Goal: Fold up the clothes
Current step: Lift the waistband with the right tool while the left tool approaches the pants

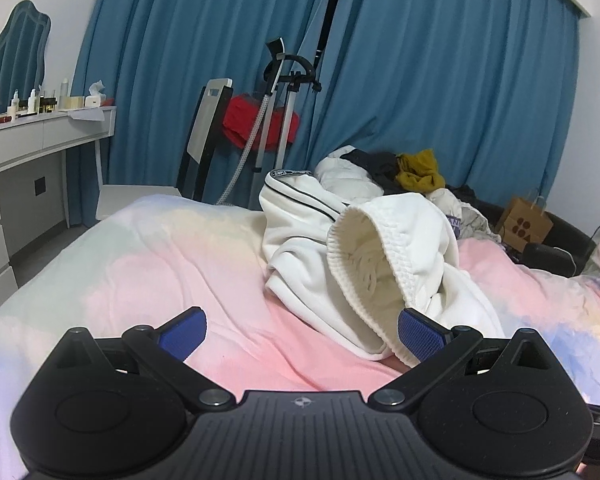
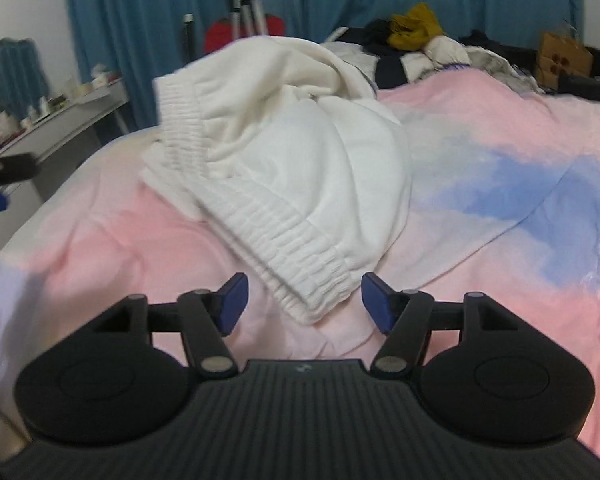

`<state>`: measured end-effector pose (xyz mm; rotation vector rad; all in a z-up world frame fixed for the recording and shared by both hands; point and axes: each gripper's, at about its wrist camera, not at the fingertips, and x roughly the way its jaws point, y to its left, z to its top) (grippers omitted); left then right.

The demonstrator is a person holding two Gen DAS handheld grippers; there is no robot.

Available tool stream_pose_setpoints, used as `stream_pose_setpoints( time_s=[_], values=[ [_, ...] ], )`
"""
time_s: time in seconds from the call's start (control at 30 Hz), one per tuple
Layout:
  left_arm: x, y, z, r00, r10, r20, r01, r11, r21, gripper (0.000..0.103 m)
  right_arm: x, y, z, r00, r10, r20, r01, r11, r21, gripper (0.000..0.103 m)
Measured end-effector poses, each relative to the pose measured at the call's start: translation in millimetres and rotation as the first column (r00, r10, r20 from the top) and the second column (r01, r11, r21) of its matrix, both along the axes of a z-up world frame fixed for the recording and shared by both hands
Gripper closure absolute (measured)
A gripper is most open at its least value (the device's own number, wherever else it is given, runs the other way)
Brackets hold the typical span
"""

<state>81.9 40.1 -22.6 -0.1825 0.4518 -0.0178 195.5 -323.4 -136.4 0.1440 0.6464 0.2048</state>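
While both tongs, left and right, hung spread, I aimed squarely for the white garment's ribbed waistband, pinching it deep.

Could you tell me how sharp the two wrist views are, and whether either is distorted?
Left wrist view: fairly crisp, the white garment ribbing reads clearly; fisheye bends the curtains. Right wrist view: softer, smeared, especially the desk at left; the bedspread bows outward.

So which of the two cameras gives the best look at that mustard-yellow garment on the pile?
The left wrist view: the mustard-yellow garment looks sharp there, crumpled atop dark clothes. The right wrist view shows it blurred, near the top edge.
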Motion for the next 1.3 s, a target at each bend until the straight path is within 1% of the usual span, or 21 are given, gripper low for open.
stream_pose_setpoints(
  time_s=[0.1, 0.17, 0.27, 0.33, 0.4, 0.47, 0.5, 0.53, 0.57, 0.6, 0.63, 0.73, 0.77, 0.87, 0.97, 1.07, 1.17, 1.3],
  values=[
    [3, 2, -3, 1.000, 0.007, -0.010, -0.007, 1.000, -0.003, 0.000, 16, -10, -12, 0.998, -0.063, -0.014, 0.064, 0.996, 0.064, 0.039],
    [4, 3, -5, 1.000, 0.010, -0.017, -0.010, 1.000, -0.009, 0.000, 18, -19, -13, 0.993, -0.120, 0.021, 0.117, 0.989, 0.093, 0.040],
    [4, 3, -6, 1.000, 0.010, -0.015, -0.010, 1.000, -0.009, 0.000, 13, -31, -3, 0.973, -0.206, 0.102, 0.195, 0.975, 0.104, 0.040],
    [4, 2, -7, 1.000, 0.008, -0.011, -0.008, 1.000, -0.005, 0.000, 13, -37, -1, 0.965, -0.232, 0.118, 0.217, 0.967, 0.134, 0.040],
    [4, 0, -9, 1.000, 0.005, -0.013, -0.005, 1.000, 0.005, 0.000, 21, -37, -9, 0.973, -0.215, 0.079, 0.202, 0.969, 0.144, 0.041],
    [6, -2, -12, 1.000, 0.004, -0.020, -0.003, 1.000, 0.017, 0.000, 29, -35, -19, 0.981, -0.190, 0.036, 0.183, 0.972, 0.149, 0.047],
    [6, -3, -14, 1.000, 0.003, -0.023, -0.002, 1.000, 0.025, 0.000, 32, -33, -23, 0.984, -0.178, 0.024, 0.172, 0.975, 0.143, 0.055],
    [6, -4, -15, 1.000, 0.002, -0.026, -0.001, 0.999, 0.032, 0.000, 33, -29, -24, 0.986, -0.163, 0.032, 0.158, 0.979, 0.126, 0.070],
    [7, -6, -16, 1.000, 0.002, -0.026, -0.001, 0.999, 0.040, 0.000, 32, -25, -22, 0.987, -0.151, 0.050, 0.145, 0.984, 0.108, 0.073],
    [7, -7, -17, 1.000, 0.002, -0.027, -0.001, 0.999, 0.047, 0.000, 30, -22, -18, 0.987, -0.147, 0.068, 0.140, 0.986, 0.095, 0.078],
    [7, -8, -18, 1.000, 0.003, -0.028, -0.001, 0.998, 0.055, 0.000, 28, -22, -14, 0.986, -0.144, 0.082, 0.136, 0.986, 0.100, 0.082],
    [5, -10, -21, 1.000, 0.007, -0.027, -0.004, 0.997, 0.079, 0.000, 22, -28, 3, 0.982, -0.149, 0.117, 0.133, 0.982, 0.137, 0.086],
    [5, -11, -22, 1.000, 0.008, -0.029, -0.005, 0.996, 0.084, 0.000, 19, -28, 8, 0.980, -0.150, 0.132, 0.133, 0.982, 0.131, 0.087],
    [4, -12, -23, 0.999, 0.009, -0.031, -0.006, 0.995, 0.096, 0.000, 14, -26, 22, 0.974, -0.135, 0.183, 0.126, 0.990, 0.061, 0.087],
    [4, -11, -24, 0.999, 0.017, -0.040, -0.013, 0.995, 0.098, 0.000, 16, -23, 27, 0.973, -0.116, 0.197, 0.118, 0.993, 0.005, 0.088],
    [4, -7, -27, 0.998, 0.026, -0.053, -0.021, 0.996, 0.089, 0.000, 19, -20, 24, 0.974, -0.095, 0.203, 0.103, 0.994, -0.029, 0.090],
    [8, -6, -33, 0.996, 0.038, -0.083, -0.030, 0.995, 0.094, 0.000, 23, -19, 23, 0.977, -0.065, 0.203, 0.078, 0.995, -0.057, 0.090],
    [20, -7, -40, 0.990, 0.074, -0.122, -0.062, 0.994, 0.093, 0.000, 23, -25, 27, 0.976, -0.042, 0.214, 0.050, 0.998, -0.034, 0.090]
  ],
)
